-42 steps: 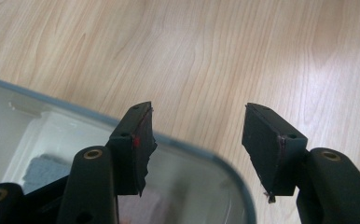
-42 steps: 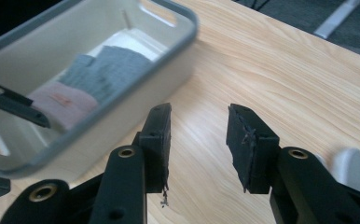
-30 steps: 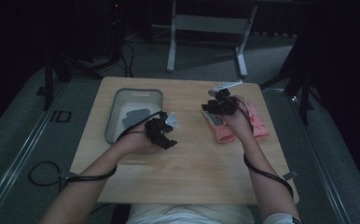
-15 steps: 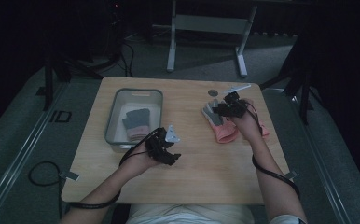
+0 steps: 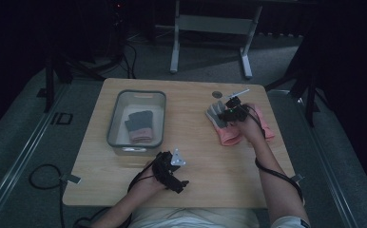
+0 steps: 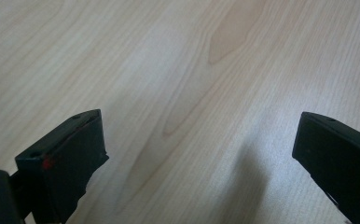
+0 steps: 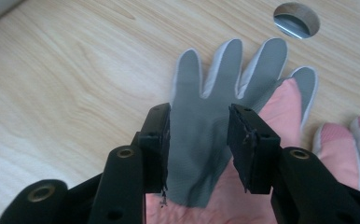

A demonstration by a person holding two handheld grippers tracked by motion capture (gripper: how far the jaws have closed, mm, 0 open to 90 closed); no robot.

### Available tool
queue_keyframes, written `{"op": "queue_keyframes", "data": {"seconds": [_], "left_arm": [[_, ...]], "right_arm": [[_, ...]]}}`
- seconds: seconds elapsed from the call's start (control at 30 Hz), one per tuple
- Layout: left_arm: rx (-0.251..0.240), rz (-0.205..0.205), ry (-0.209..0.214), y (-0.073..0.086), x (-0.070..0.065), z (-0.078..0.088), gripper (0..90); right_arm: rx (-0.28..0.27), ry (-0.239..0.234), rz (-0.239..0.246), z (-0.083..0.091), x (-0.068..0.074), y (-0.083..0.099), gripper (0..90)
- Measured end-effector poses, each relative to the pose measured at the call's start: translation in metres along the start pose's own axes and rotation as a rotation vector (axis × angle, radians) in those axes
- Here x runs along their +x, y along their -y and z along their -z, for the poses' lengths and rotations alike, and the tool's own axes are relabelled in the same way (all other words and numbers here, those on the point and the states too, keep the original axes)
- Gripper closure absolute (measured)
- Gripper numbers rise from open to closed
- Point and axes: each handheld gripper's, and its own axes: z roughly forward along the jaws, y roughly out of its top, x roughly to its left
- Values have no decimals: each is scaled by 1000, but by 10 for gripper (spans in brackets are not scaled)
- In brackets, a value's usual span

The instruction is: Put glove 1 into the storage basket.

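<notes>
- Grey bin (image 5: 159, 102) on the left of the counter (image 5: 205, 156), a grey-and-pink glove (image 5: 139, 126) lying inside.
- Left gripper (image 5: 172, 172) near the front edge, low over bare wood; its jaws have just been opening and stand wide apart, nothing between them.
- Second glove (image 7: 215, 116), grey palm up, flat on the counter's right side on pink fabric.
- Right gripper (image 7: 197, 140) over that glove, jaws partly apart astride the palm; can't tell if they pinch it.
- Small round hole (image 7: 296, 19) just beyond the fingertips.
</notes>
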Motion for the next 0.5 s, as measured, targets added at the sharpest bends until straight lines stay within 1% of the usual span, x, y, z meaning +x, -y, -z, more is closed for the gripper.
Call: {"op": "queue_keyframes", "data": {"seconds": [0.07,0.1,0.17,0.23,0.27,0.3,0.33,0.37,0.4,0.43,0.47,0.5], "left_arm": [[0,-2,-7,1,-2,-2,15],[-32,7,-28,5,-4,-4,15],[-75,30,-26,8,-4,-4,8],[-99,45,-15,10,-7,-4,8],[-105,39,-6,11,-9,-5,8],[-102,33,-12,11,-10,-6,8],[-104,27,-16,12,-12,-8,8],[-107,25,-6,12,-13,-8,8],[-106,25,-1,12,-14,-9,8],[-108,24,-4,12,-14,-10,8],[-108,24,-4,12,-14,-10,8],[-110,21,-6,13,-16,-11,8]], "right_arm": [[0,0,0,0,0,0,590],[4,7,9,-2,-1,-1,591],[25,15,25,-10,-4,-3,593],[49,15,45,-17,-4,-3,591],[76,16,41,-22,-4,-3,590],[103,25,48,-28,-5,-2,595],[110,23,48,-31,-5,-1,600],[121,21,49,-34,-5,0,609],[136,27,51,-37,-4,0,626],[144,24,49,-39,-3,-1,674],[144,24,49,-39,-3,-1,674],[159,11,33,-41,-2,-1,699]]}}
